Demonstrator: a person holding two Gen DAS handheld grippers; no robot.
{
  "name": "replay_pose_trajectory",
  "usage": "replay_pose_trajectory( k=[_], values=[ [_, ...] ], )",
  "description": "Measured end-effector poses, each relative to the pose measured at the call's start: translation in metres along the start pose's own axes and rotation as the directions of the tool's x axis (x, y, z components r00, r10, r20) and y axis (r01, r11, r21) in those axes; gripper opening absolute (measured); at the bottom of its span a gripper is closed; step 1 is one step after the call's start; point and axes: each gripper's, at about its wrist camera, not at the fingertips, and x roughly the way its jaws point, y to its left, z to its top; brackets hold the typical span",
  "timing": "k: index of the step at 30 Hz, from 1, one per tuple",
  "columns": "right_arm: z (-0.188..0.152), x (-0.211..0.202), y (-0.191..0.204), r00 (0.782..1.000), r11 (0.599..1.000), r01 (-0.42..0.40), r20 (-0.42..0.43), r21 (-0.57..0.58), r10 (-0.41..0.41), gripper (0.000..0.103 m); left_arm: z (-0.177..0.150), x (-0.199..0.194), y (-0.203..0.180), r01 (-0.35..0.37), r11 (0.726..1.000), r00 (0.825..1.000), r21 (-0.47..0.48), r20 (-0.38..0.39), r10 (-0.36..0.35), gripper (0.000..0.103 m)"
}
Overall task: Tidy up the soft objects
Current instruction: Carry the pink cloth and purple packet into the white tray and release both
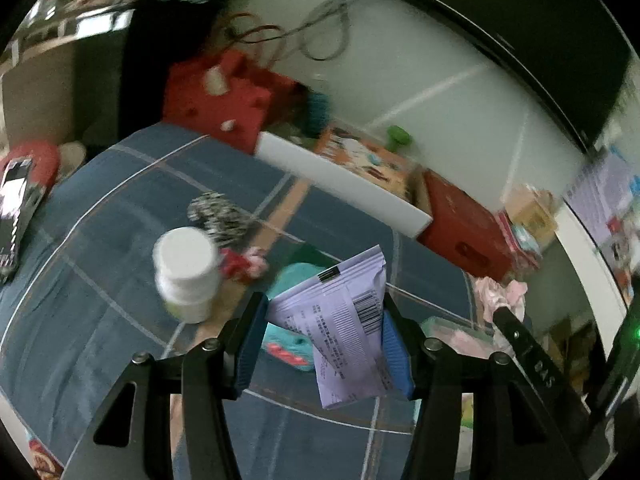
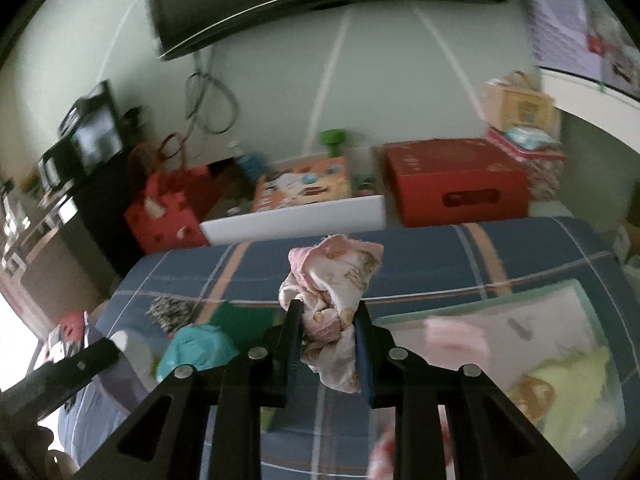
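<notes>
Both views blurry, print on the pouch [image 1: 344, 328] unreadable, bin [image 2: 600, 344] cut off at right edge. Left gripper [image 1: 324, 336] clamps the lilac pouch w/ barcode, held up over the blue plaid bed [image 1: 100, 280]. Right gripper [image 2: 326, 344] pinches a crumpled pink-cream cloth [image 2: 330, 300], bunched above the jaws, over the bed beside the bin. White bottle [image 1: 186, 276] stands left of the pouch.

Both wrist cams look obliquely down across the plaid bedspread [image 1: 120, 208] [image 2: 420, 272] toward the red box [image 1: 464, 220] [image 2: 456, 176] against the wall; left cam is rolled, right level. Shared: bedspread, red box.
</notes>
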Motion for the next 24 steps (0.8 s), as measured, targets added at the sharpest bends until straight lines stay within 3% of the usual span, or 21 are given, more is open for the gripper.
replay_pose_trajectory(
  k=[8, 14, 24],
  values=[
    [0.006, -0.008, -0.06, 0.99, 0.985, 0.141, 0.018, 0.104, -0.143, 0.025, -0.009, 0.022, -0.065, 0.071, 0.984, 0.996, 0.165, -0.069, -0.06, 0.056],
    [0.007, -0.013, -0.104, 0.97, 0.955, 0.238, 0.011, 0.177, -0.243, 0.025, -0.016, 0.039, -0.109, 0.122, 0.958, 0.989, 0.259, -0.11, -0.096, 0.056],
    [-0.004, -0.017, -0.173, 0.929, 0.886, 0.365, -0.047, 0.284, -0.367, 0.025, -0.039, 0.08, -0.163, 0.287, 0.898, 0.949, 0.334, -0.228, -0.219, 0.056]
  ],
)
